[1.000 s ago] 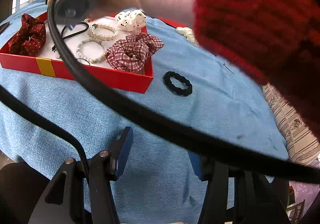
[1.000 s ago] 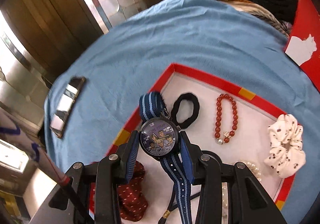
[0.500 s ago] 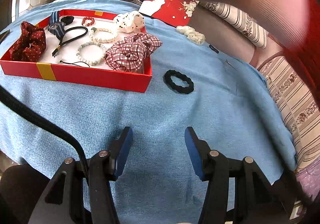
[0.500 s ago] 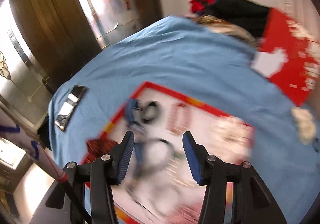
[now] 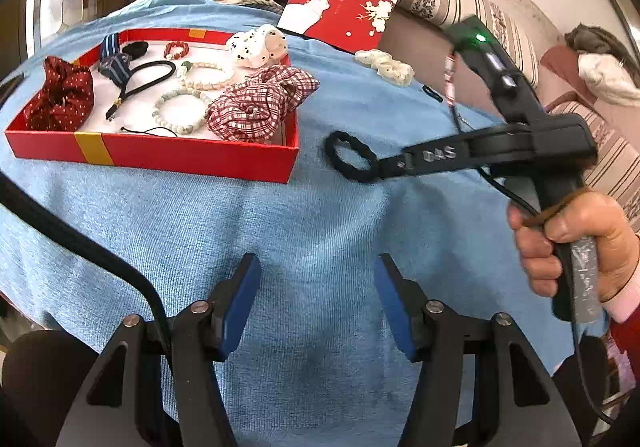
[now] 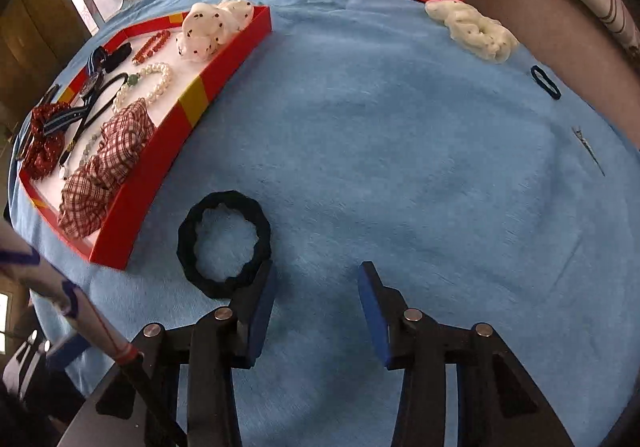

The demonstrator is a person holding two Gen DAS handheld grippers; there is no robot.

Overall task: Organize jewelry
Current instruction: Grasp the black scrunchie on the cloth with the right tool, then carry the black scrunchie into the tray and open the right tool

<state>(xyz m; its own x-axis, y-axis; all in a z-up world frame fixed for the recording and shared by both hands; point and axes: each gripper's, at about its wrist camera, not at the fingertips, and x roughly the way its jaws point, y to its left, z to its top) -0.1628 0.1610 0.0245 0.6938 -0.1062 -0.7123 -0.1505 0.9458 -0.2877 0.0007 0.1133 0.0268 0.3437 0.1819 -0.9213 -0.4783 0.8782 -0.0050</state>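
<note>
A red tray [image 5: 192, 161] [image 6: 192, 99] on the blue cloth holds a striped-strap watch [image 5: 114, 61], scrunchies and bead bracelets. A black wavy hair tie [image 5: 352, 157] [image 6: 224, 243] lies on the cloth just right of the tray. My right gripper [image 6: 316, 299] is open and empty, low over the cloth, its left finger touching the tie's near edge; it also shows in the left wrist view [image 5: 384, 167]. My left gripper [image 5: 316, 299] is open and empty over bare cloth near the front.
A white scrunchie [image 5: 386, 65] [image 6: 476, 29], a thin dark hair band [image 6: 546, 81] and a small hair pin [image 6: 588, 147] lie on the cloth at the right. The red lid [image 5: 344, 3] leans at the back. A striped sofa [image 5: 500, 19] lies beyond.
My right gripper let go of the watch in the tray, swung right out of the tray and came down open beside the black hair tie. The left gripper has stayed put.
</note>
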